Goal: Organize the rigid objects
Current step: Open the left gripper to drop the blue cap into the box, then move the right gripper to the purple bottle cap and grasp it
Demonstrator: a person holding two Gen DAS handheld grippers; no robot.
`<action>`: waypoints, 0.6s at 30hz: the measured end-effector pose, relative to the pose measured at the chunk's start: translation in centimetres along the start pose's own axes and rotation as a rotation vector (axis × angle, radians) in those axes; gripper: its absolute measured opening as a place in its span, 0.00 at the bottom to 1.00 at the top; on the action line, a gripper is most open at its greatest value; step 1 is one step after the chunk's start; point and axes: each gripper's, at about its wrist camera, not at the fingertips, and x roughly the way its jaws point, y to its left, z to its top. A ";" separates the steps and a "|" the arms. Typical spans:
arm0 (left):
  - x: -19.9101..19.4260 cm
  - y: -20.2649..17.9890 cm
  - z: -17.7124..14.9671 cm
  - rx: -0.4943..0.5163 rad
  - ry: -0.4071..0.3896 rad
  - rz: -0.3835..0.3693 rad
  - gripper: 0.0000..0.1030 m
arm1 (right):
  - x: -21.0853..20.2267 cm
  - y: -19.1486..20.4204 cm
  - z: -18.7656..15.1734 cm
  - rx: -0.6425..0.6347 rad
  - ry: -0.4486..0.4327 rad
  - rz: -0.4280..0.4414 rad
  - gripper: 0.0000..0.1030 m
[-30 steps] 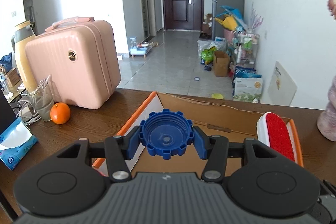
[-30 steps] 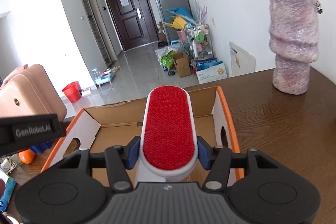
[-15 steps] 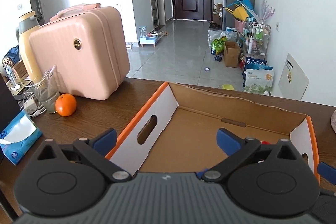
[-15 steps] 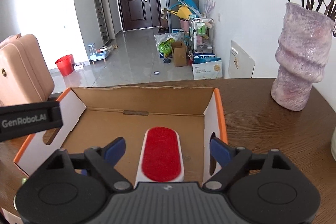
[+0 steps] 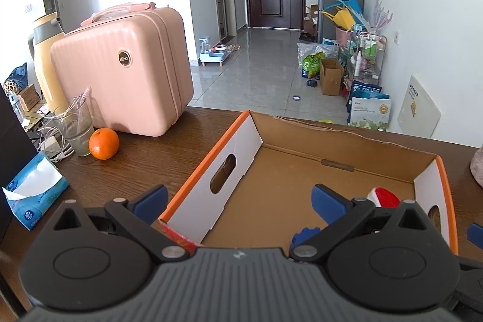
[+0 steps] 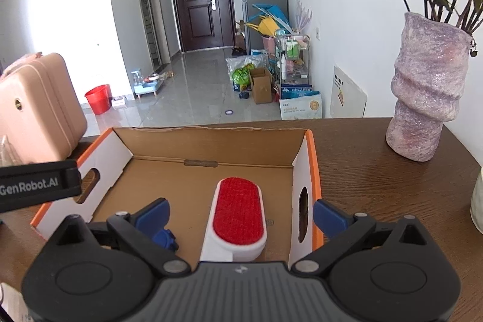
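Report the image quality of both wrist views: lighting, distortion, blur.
Left wrist view: daylight, sharp; fisheye bends the pink suitcase and rounds the corners dark; the window behind the thermos blows out white. Right wrist view: equally sharp; the left wall is overexposed, the vase leans from distortion, and the gripper body hides the near end of the lint brush.

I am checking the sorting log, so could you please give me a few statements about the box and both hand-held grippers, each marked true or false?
1. The red lint brush lies inside the cardboard box. True.
2. The right hand-held gripper clamps the brush. False: its jaws have just opened and stand clear of it.
3. The blue cap sits in the box. True.
4. The orange is in the box. False: it rests on the table.
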 end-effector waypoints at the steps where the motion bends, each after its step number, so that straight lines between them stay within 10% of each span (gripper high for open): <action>1: -0.3 0.2 -0.2 0.000 -0.005 -0.005 1.00 | -0.4 0.0 -0.1 -0.004 -0.005 0.001 1.00; 18: -6.3 2.5 -3.8 0.006 -0.072 -0.077 1.00 | -8.5 0.7 -4.3 -0.061 -0.113 0.013 1.00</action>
